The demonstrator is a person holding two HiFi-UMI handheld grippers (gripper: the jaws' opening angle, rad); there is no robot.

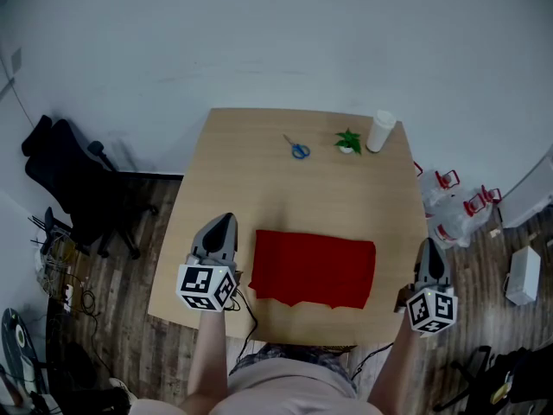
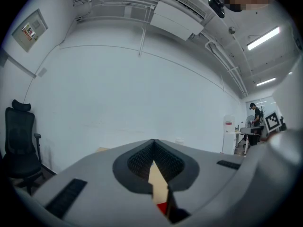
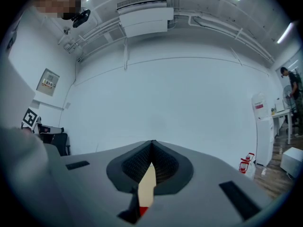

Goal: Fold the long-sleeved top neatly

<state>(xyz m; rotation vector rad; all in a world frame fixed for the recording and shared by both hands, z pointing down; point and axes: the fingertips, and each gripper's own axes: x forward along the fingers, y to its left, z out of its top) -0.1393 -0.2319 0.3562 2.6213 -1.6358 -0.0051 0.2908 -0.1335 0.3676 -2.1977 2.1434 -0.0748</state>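
The red long-sleeved top [image 1: 313, 269] lies folded into a flat rectangle near the front edge of the wooden table [image 1: 259, 180]. My left gripper [image 1: 223, 221] hovers just left of the top, shut and empty, pointing away from me. My right gripper [image 1: 429, 247] is held past the table's right edge, right of the top, also shut with nothing in it. In the left gripper view the jaws [image 2: 154, 146] meet at their tips, with a sliver of table and red cloth [image 2: 162, 207] showing below. The right gripper view shows the same: closed jaws [image 3: 152, 145] and a red speck [image 3: 144, 210].
At the table's far side lie blue-handled scissors [image 1: 298, 149], a small green plant [image 1: 348, 140] and a white cup [image 1: 379, 131]. A black office chair [image 1: 73, 184] stands left of the table. Red-capped bottles [image 1: 454, 201] and boxes sit on the floor at right.
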